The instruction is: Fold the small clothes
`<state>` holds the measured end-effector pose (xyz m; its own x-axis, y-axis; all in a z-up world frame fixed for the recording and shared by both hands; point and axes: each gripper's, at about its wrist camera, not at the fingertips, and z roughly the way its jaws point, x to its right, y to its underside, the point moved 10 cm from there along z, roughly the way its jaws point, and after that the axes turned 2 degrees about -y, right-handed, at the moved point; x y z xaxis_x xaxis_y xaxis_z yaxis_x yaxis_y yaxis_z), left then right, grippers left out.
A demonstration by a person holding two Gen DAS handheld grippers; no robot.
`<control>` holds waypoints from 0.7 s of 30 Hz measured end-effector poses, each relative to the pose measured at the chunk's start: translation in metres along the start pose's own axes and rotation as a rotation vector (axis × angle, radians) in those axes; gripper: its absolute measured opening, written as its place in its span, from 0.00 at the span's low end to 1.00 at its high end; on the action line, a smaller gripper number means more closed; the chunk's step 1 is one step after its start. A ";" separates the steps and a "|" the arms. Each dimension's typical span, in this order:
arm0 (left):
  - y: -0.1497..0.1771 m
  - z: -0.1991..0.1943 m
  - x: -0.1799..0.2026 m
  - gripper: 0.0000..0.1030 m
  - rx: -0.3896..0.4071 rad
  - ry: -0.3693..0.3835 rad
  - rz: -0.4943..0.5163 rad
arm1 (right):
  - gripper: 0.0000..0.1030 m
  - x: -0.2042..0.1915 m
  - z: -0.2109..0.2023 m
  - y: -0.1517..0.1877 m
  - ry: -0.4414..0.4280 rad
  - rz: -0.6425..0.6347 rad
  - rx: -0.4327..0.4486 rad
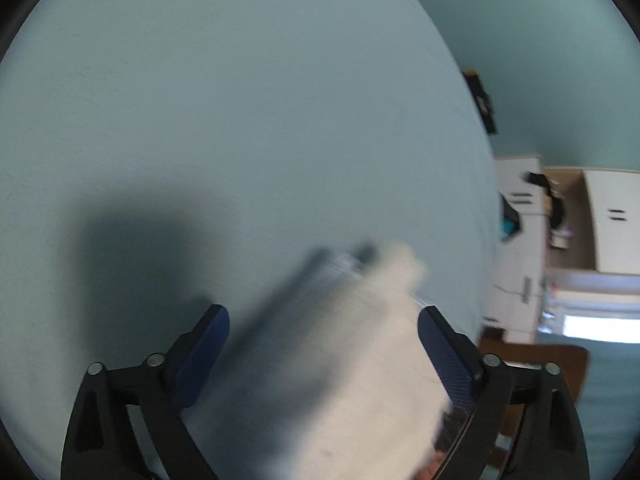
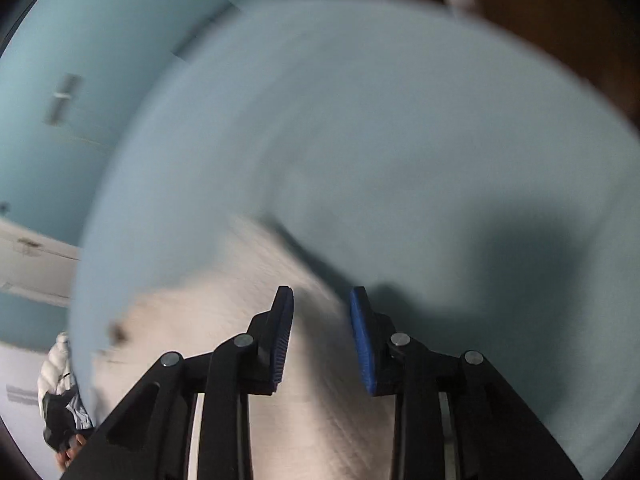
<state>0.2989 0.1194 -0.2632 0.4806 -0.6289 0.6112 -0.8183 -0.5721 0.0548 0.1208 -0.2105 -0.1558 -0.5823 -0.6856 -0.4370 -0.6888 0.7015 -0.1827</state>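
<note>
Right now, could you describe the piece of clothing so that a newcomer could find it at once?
Look at the large pale blue surface that fills both views. Near its lower part lies a white garment, blurred, between the open left gripper fingers. It is the only white, soft thing on the blue; everything around it is plain blue.
</note>
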 end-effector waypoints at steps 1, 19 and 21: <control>0.000 0.000 -0.001 0.95 -0.002 -0.024 0.021 | 0.39 0.003 0.000 -0.001 -0.021 -0.011 -0.015; 0.021 0.009 0.082 0.94 0.049 -0.135 0.604 | 0.94 -0.006 -0.010 -0.030 -0.026 -0.182 0.022; 0.011 0.015 0.088 0.94 0.071 -0.134 0.595 | 0.93 -0.014 -0.007 -0.028 -0.014 -0.237 0.018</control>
<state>0.3367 0.0495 -0.2206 -0.0129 -0.9093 0.4159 -0.9378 -0.1333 -0.3205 0.1447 -0.2221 -0.1382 -0.3993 -0.8289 -0.3918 -0.7974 0.5249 -0.2976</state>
